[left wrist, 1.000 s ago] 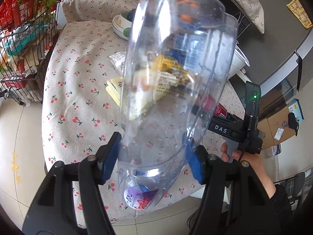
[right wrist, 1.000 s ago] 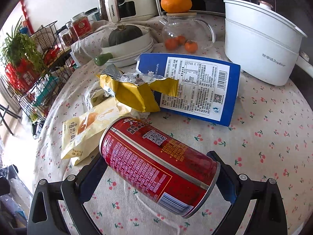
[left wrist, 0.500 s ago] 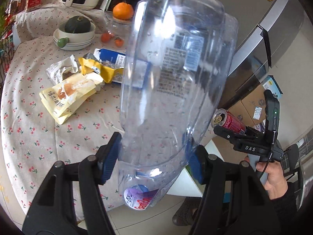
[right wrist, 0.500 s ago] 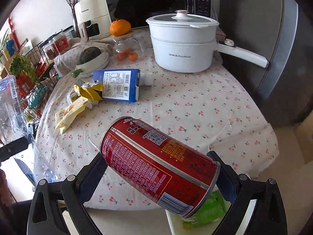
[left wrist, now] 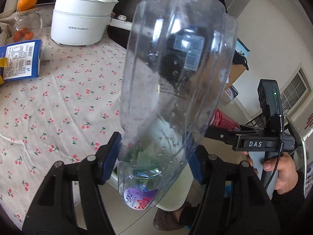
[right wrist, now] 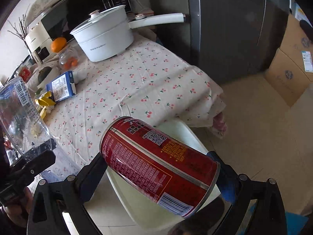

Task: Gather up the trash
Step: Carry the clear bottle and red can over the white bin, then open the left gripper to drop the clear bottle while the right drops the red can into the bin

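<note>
My left gripper (left wrist: 156, 156) is shut on a clear plastic bottle (left wrist: 176, 82) with a purple label at its low end. The bottle also shows at the left of the right wrist view (right wrist: 21, 117). My right gripper (right wrist: 158, 168) is shut on a red drink can (right wrist: 156, 164), held tilted over a white bin (right wrist: 176, 133) that stands on the floor beside the table. The can shows in the left wrist view (left wrist: 225, 120) behind the bottle. A blue carton (right wrist: 61, 87) and yellow wrappers (right wrist: 45, 100) lie on the cherry-print tablecloth (right wrist: 127, 86).
A white pot (right wrist: 103, 39) with a long handle stands at the table's back. A glass jar (right wrist: 68, 58) of oranges, an orange (right wrist: 58, 44) and a microwave (right wrist: 88, 9) are behind. A grey fridge (right wrist: 225, 29) and cardboard boxes (right wrist: 289, 62) stand to the right.
Both grippers swung right, away from the table's middle toward its right edge. The can now hangs over the white bin. The bottle and can stay gripped.
</note>
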A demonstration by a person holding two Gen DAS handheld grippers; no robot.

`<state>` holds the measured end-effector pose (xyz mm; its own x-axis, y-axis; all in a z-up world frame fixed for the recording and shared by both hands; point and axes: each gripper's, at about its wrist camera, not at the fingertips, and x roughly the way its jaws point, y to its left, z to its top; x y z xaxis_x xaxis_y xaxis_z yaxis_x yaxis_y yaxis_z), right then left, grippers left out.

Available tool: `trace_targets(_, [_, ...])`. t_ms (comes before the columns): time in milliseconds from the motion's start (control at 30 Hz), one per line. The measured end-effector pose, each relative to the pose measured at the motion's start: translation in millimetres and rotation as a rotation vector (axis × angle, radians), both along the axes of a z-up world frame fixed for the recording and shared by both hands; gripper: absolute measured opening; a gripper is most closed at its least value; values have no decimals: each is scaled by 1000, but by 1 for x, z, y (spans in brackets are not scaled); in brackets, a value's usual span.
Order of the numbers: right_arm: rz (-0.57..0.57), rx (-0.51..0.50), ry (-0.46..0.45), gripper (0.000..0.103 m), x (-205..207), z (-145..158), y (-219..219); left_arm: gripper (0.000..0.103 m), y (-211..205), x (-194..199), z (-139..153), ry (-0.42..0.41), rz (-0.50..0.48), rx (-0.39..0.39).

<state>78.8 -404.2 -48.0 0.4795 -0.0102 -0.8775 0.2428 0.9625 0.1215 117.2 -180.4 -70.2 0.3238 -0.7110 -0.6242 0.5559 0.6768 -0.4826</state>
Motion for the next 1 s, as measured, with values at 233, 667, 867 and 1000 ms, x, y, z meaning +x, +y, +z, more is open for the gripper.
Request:
trace_targets(233, [-79, -2, 48, 101, -21, -14, -45, 66, -54, 3, -43, 4, -68, 59])
trace_targets(667, [-95, 2, 94, 101, -33, -28, -61, 80, -47, -3, -41, -35, -50, 215])
trace_targets(867, [-76, 2, 134, 101, -23, -38, -49, 87, -7, -12, -24, -104, 13, 287])
trace_targets(1000, [-54, 3, 170, 101, -13, -47, -36, 95, 11, -11, -24, -146, 67, 336])
